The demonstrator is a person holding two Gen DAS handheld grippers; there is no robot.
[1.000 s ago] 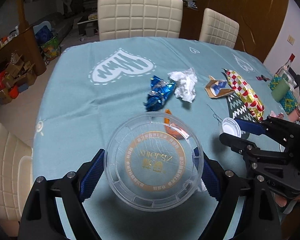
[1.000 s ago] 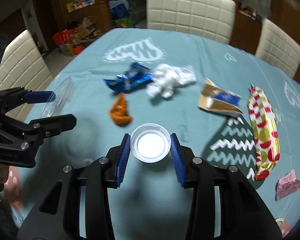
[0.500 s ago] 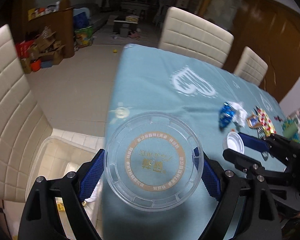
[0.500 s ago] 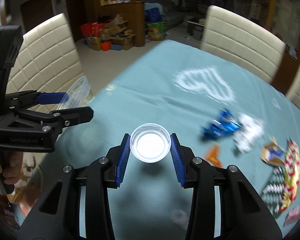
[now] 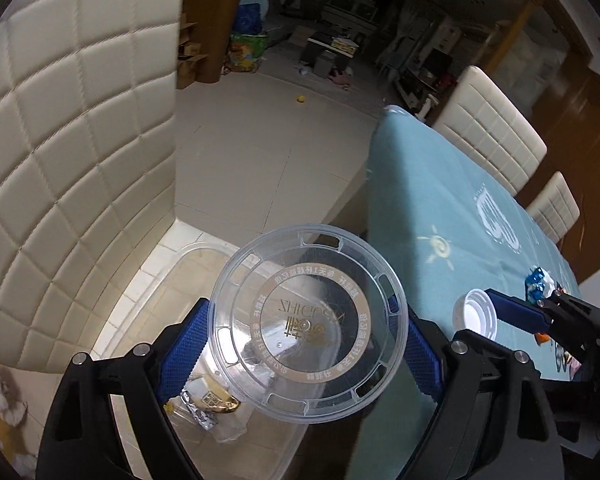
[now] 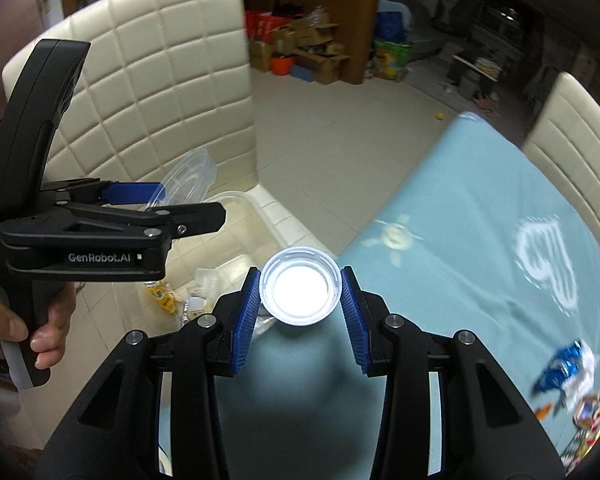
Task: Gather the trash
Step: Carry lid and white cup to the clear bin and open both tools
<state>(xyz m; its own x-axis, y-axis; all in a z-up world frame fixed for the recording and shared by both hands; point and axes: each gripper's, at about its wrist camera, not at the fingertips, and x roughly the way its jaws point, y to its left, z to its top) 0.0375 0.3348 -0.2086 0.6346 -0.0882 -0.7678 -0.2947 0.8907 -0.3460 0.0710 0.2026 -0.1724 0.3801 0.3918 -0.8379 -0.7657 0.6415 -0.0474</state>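
A second ago both grippers were over the middle of the table among the wrappers; now both have swung off past its left edge, and the chair and floor fill the views.

The left gripper (image 5: 308, 346) is clamped on a clear plastic lid (image 5: 310, 316), its blue pads pressing the rim on either side. The lid hangs tilted above a clear plastic bin (image 5: 172, 280) that sits on the seat of the cream quilted chair (image 5: 76, 128) drawn up by the table's left edge. Earlier the same lid was over the tablecloth. Foil and paper scraps (image 5: 208, 404) already lie in the bin's bottom. In the right wrist view a hand (image 6: 20, 328) grips the left gripper's handle.

The right gripper (image 6: 300, 294) is closed on a white bottle cap (image 6: 300, 288), pads against its rim, just as a second ago. The cap is over the table's left edge, with the bin's near wall (image 6: 236, 200) just beyond it.

Open tiled floor (image 5: 268, 140) lies past the chair, clear up to the boxes by the far wall. The teal tablecloth (image 6: 480, 220) near this edge is bare. The remaining litter, a blue wrapper (image 6: 560, 368) and crumpled tissue (image 6: 584, 364) beside it, lies well off toward the far right end.
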